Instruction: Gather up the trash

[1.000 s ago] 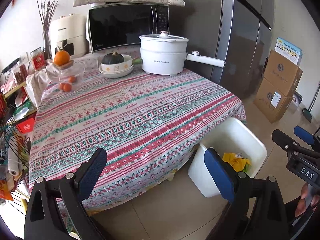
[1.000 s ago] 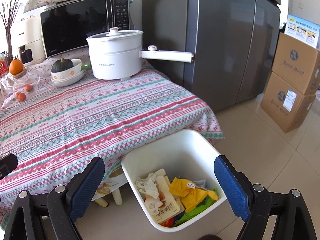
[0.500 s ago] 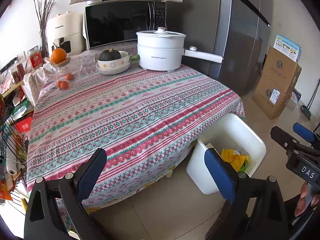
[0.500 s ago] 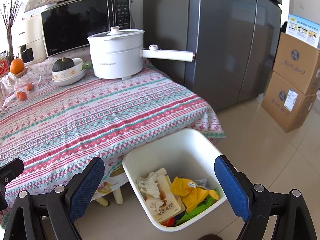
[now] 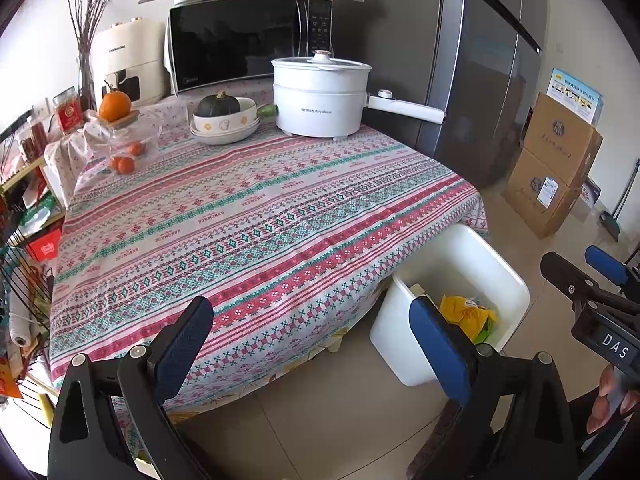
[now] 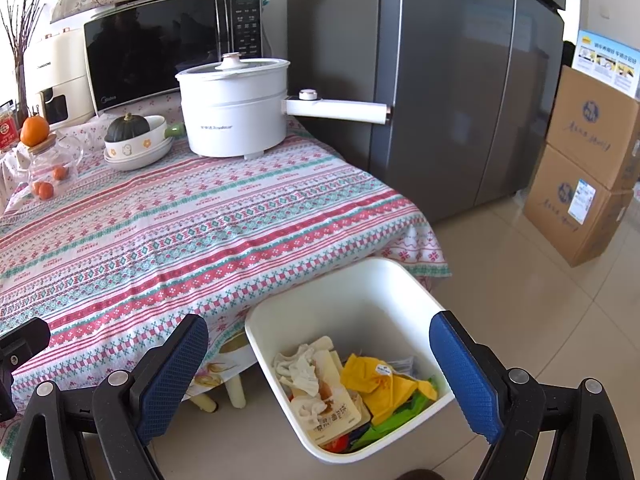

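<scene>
A white trash bin [image 6: 400, 280] stands on the floor at the table's near right corner. It holds crumpled tissue, a yellow wrapper [image 6: 376, 380], a snack packet and green scraps. The left wrist view shows the same bin [image 5: 508, 284] partly behind one blue finger. My right gripper [image 6: 320, 364] hangs open above the bin with nothing in it. My left gripper [image 5: 312, 344] is open and empty over the table's front edge. The right gripper's tips [image 5: 576, 268] show at the right edge of the left wrist view, held by a hand.
The table carries a striped cloth [image 5: 248, 216], a white electric pot [image 5: 320, 96] with a long handle, a bowl with a squash [image 5: 224, 114], a glass jar with oranges [image 5: 124, 144] and a microwave [image 5: 248, 40]. A grey fridge [image 6: 460, 80] and stacked cardboard boxes [image 6: 588, 160] stand to the right.
Both views have pulled back and risen slightly from the table. The bin's contents are unchanged and both grippers stay open.
</scene>
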A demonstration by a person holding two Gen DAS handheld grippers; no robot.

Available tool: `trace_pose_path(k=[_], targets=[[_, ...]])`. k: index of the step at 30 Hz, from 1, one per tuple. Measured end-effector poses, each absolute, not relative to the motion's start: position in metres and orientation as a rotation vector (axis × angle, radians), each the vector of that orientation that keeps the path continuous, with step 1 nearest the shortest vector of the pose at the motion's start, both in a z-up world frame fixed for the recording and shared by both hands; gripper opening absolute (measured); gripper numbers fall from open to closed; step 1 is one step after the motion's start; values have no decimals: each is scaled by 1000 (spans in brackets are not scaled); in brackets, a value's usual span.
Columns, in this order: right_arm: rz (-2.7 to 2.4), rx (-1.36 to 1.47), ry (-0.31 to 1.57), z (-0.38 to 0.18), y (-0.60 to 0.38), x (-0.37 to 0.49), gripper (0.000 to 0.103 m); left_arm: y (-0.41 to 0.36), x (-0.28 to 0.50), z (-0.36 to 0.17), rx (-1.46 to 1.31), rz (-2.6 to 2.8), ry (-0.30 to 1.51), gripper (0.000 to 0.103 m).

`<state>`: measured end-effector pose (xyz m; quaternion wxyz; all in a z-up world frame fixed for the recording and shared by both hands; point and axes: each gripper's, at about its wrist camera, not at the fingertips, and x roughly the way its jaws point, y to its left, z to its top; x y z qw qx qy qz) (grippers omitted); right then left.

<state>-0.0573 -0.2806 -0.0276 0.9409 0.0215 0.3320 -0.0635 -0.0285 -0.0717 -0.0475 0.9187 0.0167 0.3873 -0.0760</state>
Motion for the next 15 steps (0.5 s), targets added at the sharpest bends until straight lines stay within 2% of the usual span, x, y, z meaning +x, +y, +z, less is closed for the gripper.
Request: trace_pose_path(k=[15], targets=[[-128,41,677,-29,-280,-58,94,-72,-28,-48,34,-157,799,100]])
